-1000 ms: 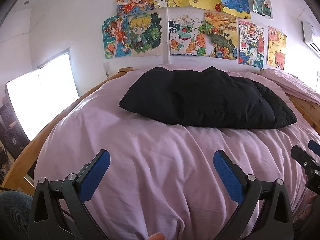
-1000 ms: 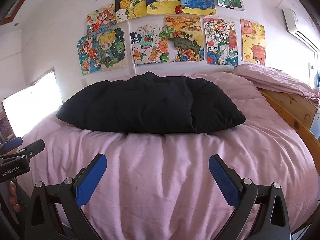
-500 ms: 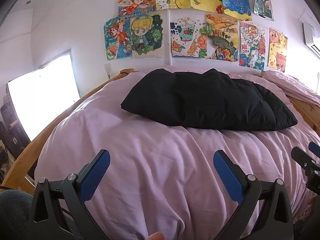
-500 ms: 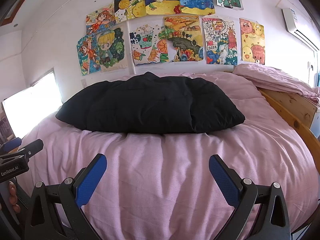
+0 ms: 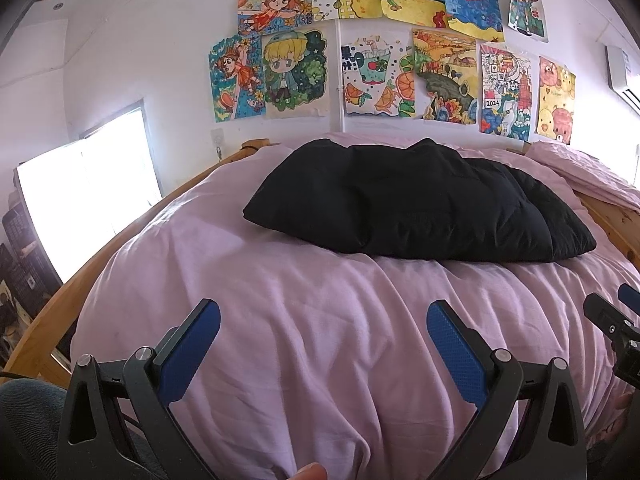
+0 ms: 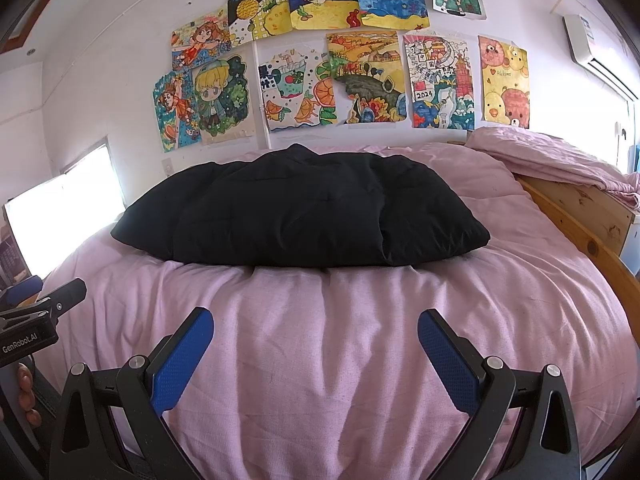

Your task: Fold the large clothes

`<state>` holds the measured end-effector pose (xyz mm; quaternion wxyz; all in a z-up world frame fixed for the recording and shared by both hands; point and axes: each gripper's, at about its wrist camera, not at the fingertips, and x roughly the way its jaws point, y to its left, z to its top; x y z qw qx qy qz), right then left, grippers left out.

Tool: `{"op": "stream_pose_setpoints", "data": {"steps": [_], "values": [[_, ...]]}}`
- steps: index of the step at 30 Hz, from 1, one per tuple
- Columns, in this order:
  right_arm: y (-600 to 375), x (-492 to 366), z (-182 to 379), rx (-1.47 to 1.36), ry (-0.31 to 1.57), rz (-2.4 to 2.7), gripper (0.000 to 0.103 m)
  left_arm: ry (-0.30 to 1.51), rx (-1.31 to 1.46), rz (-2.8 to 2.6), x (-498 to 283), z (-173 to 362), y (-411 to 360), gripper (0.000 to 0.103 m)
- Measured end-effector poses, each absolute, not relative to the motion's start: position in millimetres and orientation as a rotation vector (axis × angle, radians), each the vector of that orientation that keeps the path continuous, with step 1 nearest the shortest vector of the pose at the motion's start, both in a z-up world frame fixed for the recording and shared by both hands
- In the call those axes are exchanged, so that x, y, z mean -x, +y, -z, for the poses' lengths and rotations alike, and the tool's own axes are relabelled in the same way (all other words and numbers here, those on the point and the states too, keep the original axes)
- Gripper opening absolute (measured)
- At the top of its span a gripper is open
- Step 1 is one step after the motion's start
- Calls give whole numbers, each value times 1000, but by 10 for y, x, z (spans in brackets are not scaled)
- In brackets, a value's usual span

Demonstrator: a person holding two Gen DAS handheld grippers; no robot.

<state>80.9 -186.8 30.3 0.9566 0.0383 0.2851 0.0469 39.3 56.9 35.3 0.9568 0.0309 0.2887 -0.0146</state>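
Note:
A black puffy quilted garment (image 5: 420, 204) lies folded in a thick bundle across the far middle of the bed; it also shows in the right wrist view (image 6: 304, 212). My left gripper (image 5: 322, 316) is open and empty, held above the pink bedcover (image 5: 320, 320) near the bed's front, well short of the garment. My right gripper (image 6: 316, 320) is open and empty too, at the same distance from it. The right gripper's tip shows at the right edge of the left wrist view (image 5: 616, 320), and the left gripper shows at the left edge of the right wrist view (image 6: 36, 312).
The bed has a wooden frame (image 6: 580, 216) on both sides. A folded pink blanket (image 6: 560, 160) lies at the back right corner. Children's drawings (image 6: 360, 76) cover the wall behind. A bright window (image 5: 80, 200) is on the left.
Both views have tilted slightly, so the wall drawings and the garment sit a little differently in frame. Both grippers stay open and empty. The garment has not moved.

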Motion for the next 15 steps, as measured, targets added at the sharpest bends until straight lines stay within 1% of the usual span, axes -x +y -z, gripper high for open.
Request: {"op": "stream_pose_setpoints", "data": {"steps": [15], "values": [[-1858, -814, -302, -81, 579, -93, 103, 585, -63, 29, -393, -348, 573, 102]]}}
